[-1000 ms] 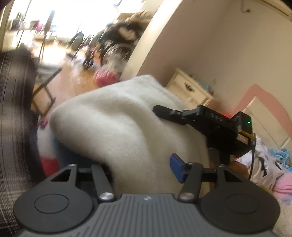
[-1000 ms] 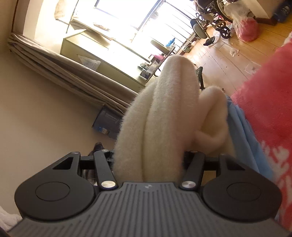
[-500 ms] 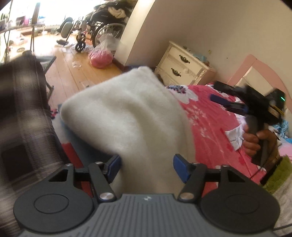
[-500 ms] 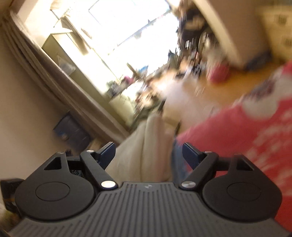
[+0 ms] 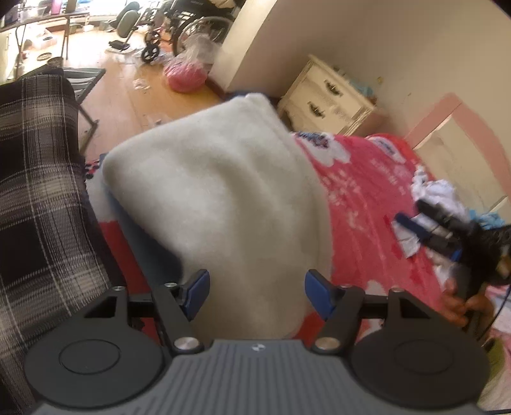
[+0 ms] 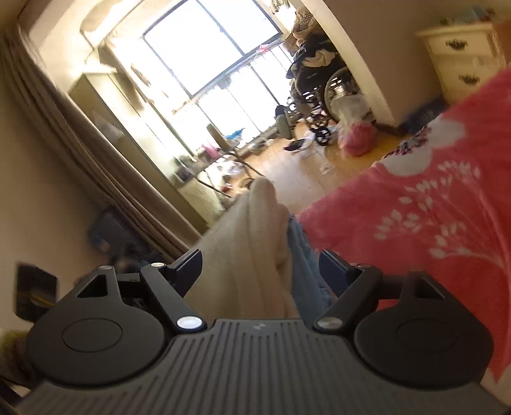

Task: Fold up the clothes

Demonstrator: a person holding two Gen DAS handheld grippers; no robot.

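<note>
Left wrist view: garment (image 5: 223, 198) lies folded on the bed (image 5: 367, 204), directly ahead of the left gripper (image 5: 257, 292), between its spread jaws. Right gripper (image 5: 453, 233) over the bed, right of the garment, apart from it. Clothes pile (image 5: 434, 191) behind it. Dresser (image 5: 329, 99) beyond the bed; wheelchair (image 5: 191, 25) further back, on the floor (image 5: 127, 92).

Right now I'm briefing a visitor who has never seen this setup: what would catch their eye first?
First, the fluffy cream garment, lying in a thick fold on the red floral bedspread, right in front of the open left gripper. Next, the right gripper, also open, over the bedspread near a crumpled white cloth. Then the wheelchair by the bright window across the room.
</note>
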